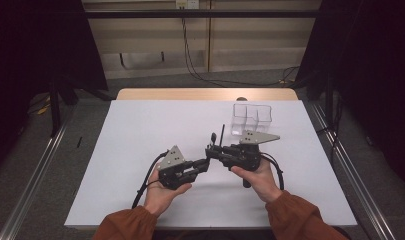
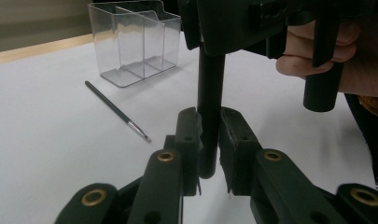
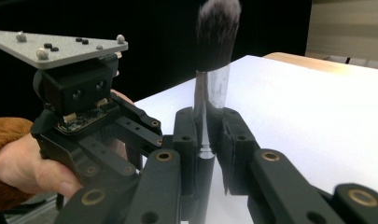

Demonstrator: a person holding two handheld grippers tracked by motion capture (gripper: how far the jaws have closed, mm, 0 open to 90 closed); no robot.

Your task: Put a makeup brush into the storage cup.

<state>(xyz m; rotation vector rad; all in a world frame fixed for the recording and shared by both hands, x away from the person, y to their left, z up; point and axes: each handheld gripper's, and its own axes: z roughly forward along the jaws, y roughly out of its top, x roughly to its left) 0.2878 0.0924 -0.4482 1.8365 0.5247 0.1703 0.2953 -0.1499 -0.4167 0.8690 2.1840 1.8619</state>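
A: Both claws clamped on the same brush. Left claw [image 2: 209, 140] has the black handle [image 2: 210, 88] low down. My right claw [image 3: 207, 135] grips the silver ferrule [image 3: 212, 91] just under the bristles [image 3: 217, 32]. Brush [image 1: 213, 141] stands about upright between the two, above the middle of the worktop [image 1: 140, 130].

B: So it's a handover?

A: Looks like it. I'd judge the right claw takes it. I'd check that the right grip is firm before easing the left open, then draw straight along the handle so nothing twists.

B: Where to?

A: My guess is the clear bin [image 1: 252, 119], far right of the worktop, just beyond the right claw. Keep bristles up and go in vertical so the dividers don't catch.

B: Anything else out?

A: A thin liner brush [image 2: 116, 111] lying flat on the worktop near the bin.
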